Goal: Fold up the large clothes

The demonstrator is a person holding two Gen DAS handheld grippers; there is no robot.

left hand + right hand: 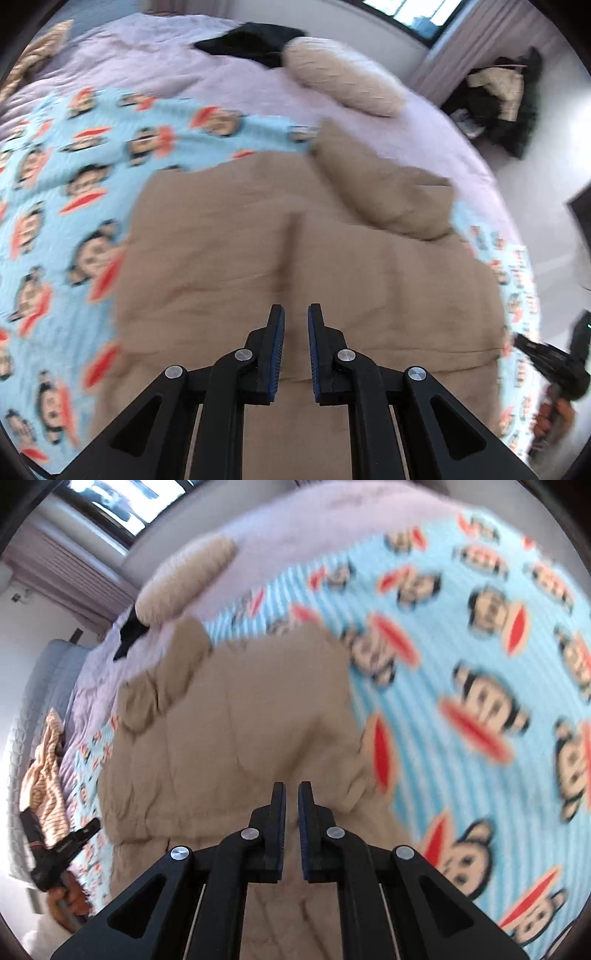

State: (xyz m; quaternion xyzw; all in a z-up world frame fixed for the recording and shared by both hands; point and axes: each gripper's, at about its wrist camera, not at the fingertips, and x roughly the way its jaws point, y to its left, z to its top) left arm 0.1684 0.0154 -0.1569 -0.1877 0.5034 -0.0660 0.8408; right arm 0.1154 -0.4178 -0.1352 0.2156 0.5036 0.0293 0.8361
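Observation:
A large tan garment (258, 240) lies spread on a light blue cartoon-print blanket (55, 184) on the bed. My left gripper (296, 314) is shut on a pinch of the tan fabric at its near edge, and a ridge of cloth runs up to the pads. In the right wrist view the same tan garment (240, 720) tents up toward my right gripper (291, 792), which is shut on it too. Each view shows the other gripper at the garment's side edge: the right gripper (524, 341) and the left gripper (92, 827), each held in a hand.
A beige fuzzy pillow (343, 81) and a black cloth (255, 40) lie at the far side of the lilac bed cover (184, 62). A striped orange garment (44, 768) is bunched by the bed's edge. Dark clothes (498, 99) are piled on the floor under the window.

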